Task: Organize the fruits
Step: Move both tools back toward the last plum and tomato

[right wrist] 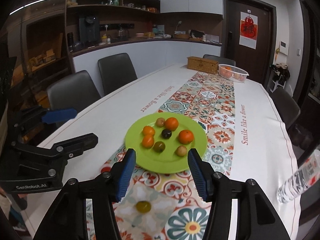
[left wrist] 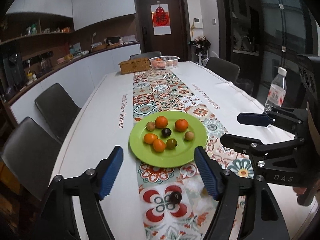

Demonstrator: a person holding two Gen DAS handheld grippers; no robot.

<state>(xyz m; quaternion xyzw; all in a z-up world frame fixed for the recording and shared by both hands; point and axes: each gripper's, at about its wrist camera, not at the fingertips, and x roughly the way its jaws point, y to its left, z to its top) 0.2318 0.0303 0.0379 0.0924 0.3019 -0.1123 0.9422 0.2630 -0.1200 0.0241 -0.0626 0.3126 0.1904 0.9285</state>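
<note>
Near the front edge of the table (left wrist: 96,108), on the patterned runner, two small fruits lie loose just short of the green plate (left wrist: 152,158): a dark fruit (left wrist: 175,197) that sits between and below the fingers of the left gripper (left wrist: 159,173), and a yellow-green fruit (right wrist: 143,206) that sits the same way under the right gripper (right wrist: 162,174). Both grippers stand wide apart and hold nothing. Each loose fruit is nearer to the camera than the fingertips above it, so my judgement is that the coming move turns on lowering and drawing back a little rather than reaching forward; the left gripper is the nearer one for the dark fruit, the right for the yellow-green one. Both fruits are round, with no long axis to line up with, and both are blurred, so I cannot tell their kind or whether they rest still. The plate, on the runner toward the table's front, already carries eight small fruits, well spaced: orange ones, two tan ones, a dark one and a greenish one. A white basket (left wrist: 165,62) with orange fruit stands at the far end.
</note>
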